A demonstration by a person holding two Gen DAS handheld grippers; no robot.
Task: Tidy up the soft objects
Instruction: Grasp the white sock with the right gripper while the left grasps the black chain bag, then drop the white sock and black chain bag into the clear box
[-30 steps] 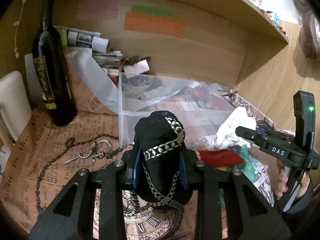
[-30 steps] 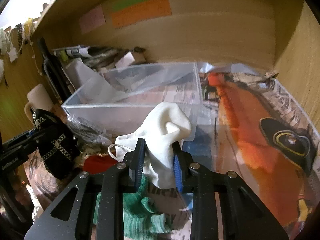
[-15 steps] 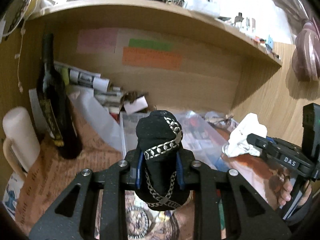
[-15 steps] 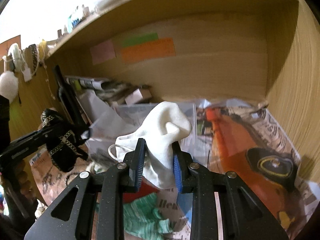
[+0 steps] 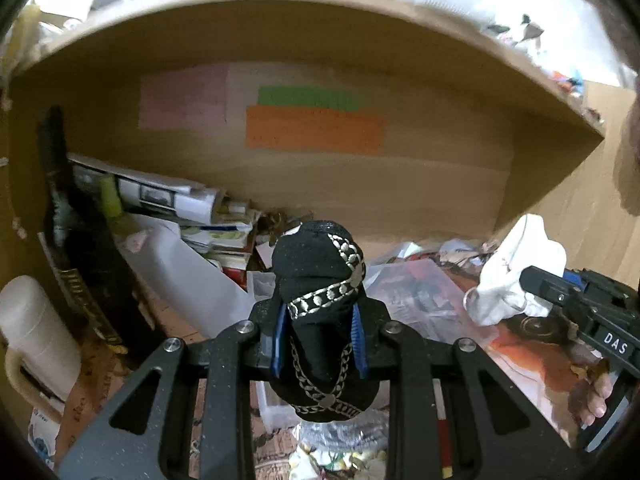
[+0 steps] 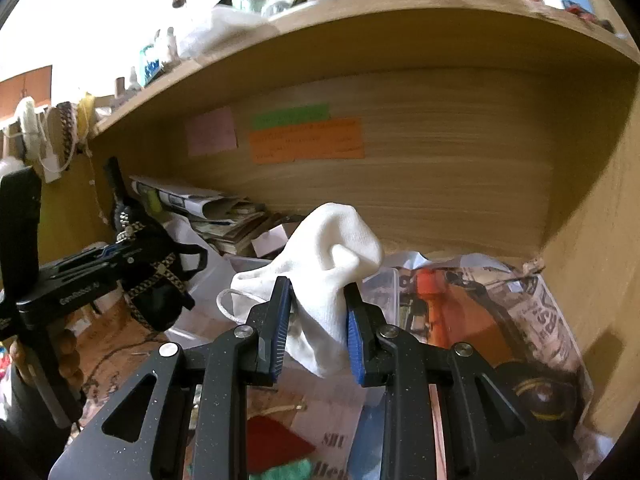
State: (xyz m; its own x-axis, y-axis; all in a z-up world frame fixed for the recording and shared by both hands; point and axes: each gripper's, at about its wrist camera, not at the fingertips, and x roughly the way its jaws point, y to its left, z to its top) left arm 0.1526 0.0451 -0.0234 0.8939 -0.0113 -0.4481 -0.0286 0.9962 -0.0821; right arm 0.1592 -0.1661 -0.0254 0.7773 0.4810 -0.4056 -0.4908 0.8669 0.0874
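Note:
My left gripper (image 5: 319, 322) is shut on a black cloth pouch (image 5: 320, 276) trimmed with silver chain, held up in the air over the desk. It also shows at the left of the right wrist view (image 6: 154, 280). My right gripper (image 6: 318, 308) is shut on a white sock (image 6: 328, 252), also lifted; in the left wrist view the white sock (image 5: 516, 276) is at the right. A clear plastic bin (image 5: 416, 292) lies below and behind both. A red cloth (image 6: 276, 444) and a green knit piece (image 6: 288, 470) lie on the desk under the right gripper.
A dark wine bottle (image 5: 76, 240) and a white cup (image 5: 36, 336) stand at the left. Rolled papers and books (image 5: 180, 204) are piled at the back. A wooden shelf (image 5: 320, 28) hangs overhead, and a wooden side wall (image 6: 592, 240) closes the right.
Both grippers have risen with their loads, away from the desk and the bin. The views tilted up, so the shelf above now shows.

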